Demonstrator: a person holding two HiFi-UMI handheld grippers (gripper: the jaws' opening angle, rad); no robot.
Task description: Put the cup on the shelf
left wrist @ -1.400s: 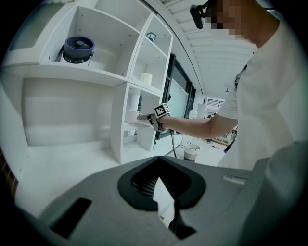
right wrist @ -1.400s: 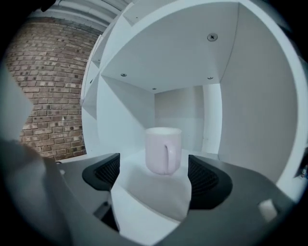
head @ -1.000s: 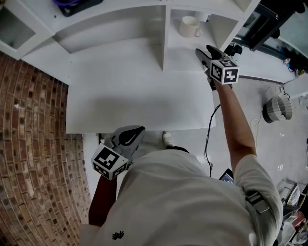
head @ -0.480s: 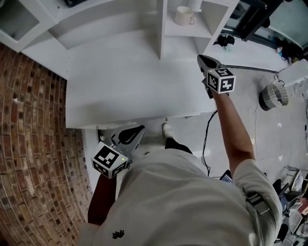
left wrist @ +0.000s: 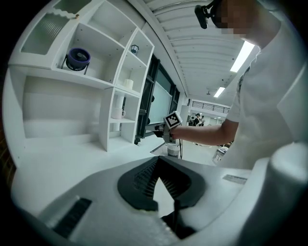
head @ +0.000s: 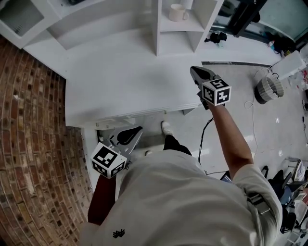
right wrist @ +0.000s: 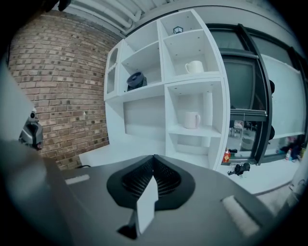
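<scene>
The brick wall (head: 33, 144) is on the left. The left tool (head: 136, 130) sits low and near, shut, with nothing in it. The white surface (head: 125, 81) stretches far. The cup (head: 178, 12) stands on the far shelf (head: 157, 29), so the job looks done. The right tool (head: 195, 71) is shut tight and holds nothing, so it can just rest. A shiny floor (head: 240, 110) lies to the right.

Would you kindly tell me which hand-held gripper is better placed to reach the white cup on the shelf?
Right. The right hand-held gripper is raised by the desk, pointing toward the shelf holding the white cup; the left hand-held gripper hangs low beside the person, below the desk's front edge.
</scene>
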